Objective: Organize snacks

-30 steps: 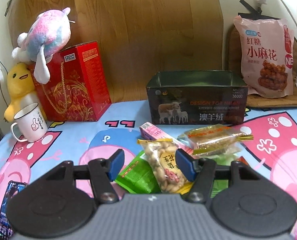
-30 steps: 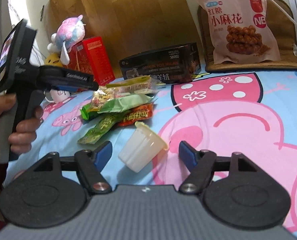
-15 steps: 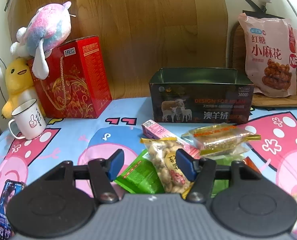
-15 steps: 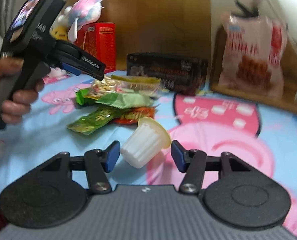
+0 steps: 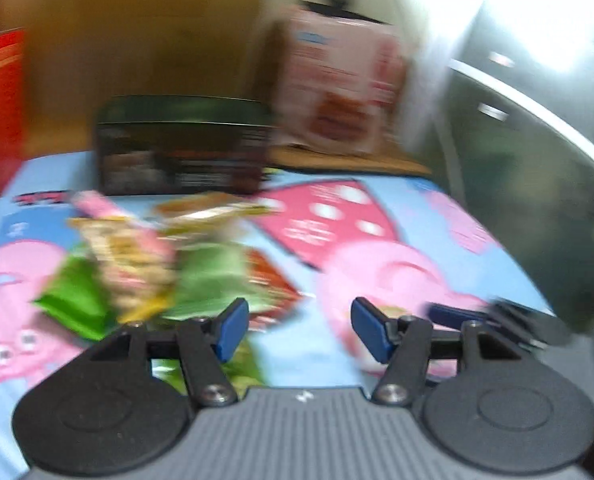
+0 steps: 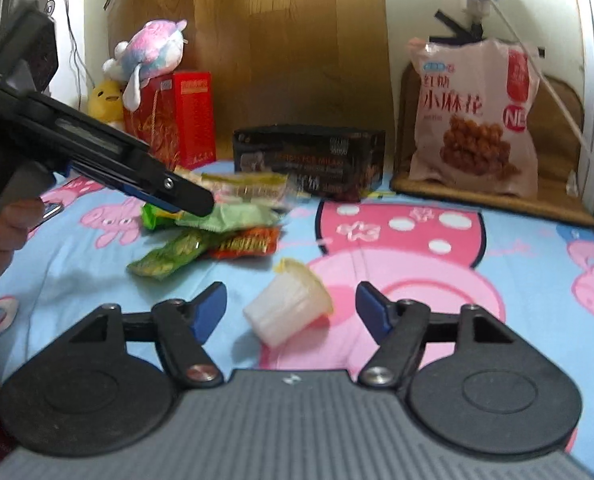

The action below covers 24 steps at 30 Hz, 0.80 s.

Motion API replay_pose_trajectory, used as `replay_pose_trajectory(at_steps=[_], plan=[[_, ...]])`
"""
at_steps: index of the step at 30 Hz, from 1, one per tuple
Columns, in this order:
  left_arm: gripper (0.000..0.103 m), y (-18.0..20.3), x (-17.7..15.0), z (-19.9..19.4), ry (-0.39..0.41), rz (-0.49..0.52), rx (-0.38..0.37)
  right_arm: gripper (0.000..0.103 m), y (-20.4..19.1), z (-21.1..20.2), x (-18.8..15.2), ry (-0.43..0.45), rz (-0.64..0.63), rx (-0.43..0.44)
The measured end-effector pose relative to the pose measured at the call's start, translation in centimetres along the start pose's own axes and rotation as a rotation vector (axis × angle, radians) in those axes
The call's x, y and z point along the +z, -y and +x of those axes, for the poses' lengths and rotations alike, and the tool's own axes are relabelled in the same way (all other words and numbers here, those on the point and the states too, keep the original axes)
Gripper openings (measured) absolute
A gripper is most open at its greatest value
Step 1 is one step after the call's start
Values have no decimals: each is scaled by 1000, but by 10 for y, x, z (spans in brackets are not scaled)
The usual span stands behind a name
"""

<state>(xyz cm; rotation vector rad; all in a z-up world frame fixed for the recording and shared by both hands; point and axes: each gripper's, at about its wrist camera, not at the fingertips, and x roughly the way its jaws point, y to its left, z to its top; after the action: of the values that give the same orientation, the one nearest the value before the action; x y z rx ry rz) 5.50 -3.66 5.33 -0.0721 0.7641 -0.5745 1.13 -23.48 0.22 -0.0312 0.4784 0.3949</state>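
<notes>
A white jelly cup (image 6: 285, 312) lies on its side on the cartoon sheet, between the fingers of my right gripper (image 6: 289, 300). Those jaws are opening and the pads stand clear of the cup. Beyond it lies the snack pile (image 6: 225, 216) of green, orange and clear packets, with a dark open tin box (image 6: 309, 156) behind. My left gripper (image 6: 193, 200) hovers over the pile's left side. The blurred left wrist view shows the left gripper (image 5: 297, 320) open and empty, the snack pile (image 5: 137, 256) to its left and the tin box (image 5: 181, 152) beyond.
A large pink snack bag (image 6: 473, 120) leans on a mat at the back right. A red gift box (image 6: 177, 120) with plush toys (image 6: 149, 52) stands at the back left. A hand (image 6: 1, 236) holds the left gripper. A wooden board backs the scene.
The left wrist view has swung right and blurred, so the peanut packet now lies left of its jaws. The right jaws narrowed around the cup, then widened again.
</notes>
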Motion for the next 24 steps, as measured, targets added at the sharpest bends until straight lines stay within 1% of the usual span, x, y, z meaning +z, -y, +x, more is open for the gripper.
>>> replay_pose_trajectory(at_steps=[2, 4, 5, 6, 7, 8, 9, 10, 13, 14, 16, 18, 20, 22, 24], plan=[[57, 13, -2, 8, -18, 35, -43, 73, 1, 3, -4, -32, 15, 8], [55, 21, -4, 25, -59, 47, -45, 71, 2, 7, -6, -64, 33, 30], [52, 23, -5, 34, -84, 47, -39, 68, 2, 9, -6, -69, 38, 37], [50, 27, -6, 43, -113, 43, -38, 62, 1, 10, -6, -72, 40, 42], [51, 27, -8, 52, -131, 29, -69, 60, 1, 13, -5, -76, 42, 50], [42, 25, -9, 55, -146, 10, -118, 55, 1, 15, -6, -78, 45, 58], [38, 24, -9, 60, -166, -5, -150, 48, 1, 19, -6, -83, 45, 54], [36, 25, -7, 62, -167, -17, -156, 45, 0, 22, -6, -85, 38, 45], [36, 24, 1, 58, -131, -4, -121, 44, -1, 30, 3, -71, 19, 33], [35, 21, 6, 55, -122, -7, -113, 42, 1, 32, 9, -50, 16, 34], [35, 14, 21, 46, -74, -10, -91, 40, 2, 36, 23, -4, -1, 41], [35, 3, 41, 38, -33, -16, -62, 40, 4, 47, 42, 37, -21, 64], [35, -6, 61, 35, 19, -25, -19, 39, 5, 63, 63, 75, -46, 85], [35, -20, 84, 37, 66, -36, 17, 38, 7, 84, 88, 111, -75, 97], [35, -39, 108, 46, 96, -66, 54, 38, 9, 108, 111, 127, -91, 103]])
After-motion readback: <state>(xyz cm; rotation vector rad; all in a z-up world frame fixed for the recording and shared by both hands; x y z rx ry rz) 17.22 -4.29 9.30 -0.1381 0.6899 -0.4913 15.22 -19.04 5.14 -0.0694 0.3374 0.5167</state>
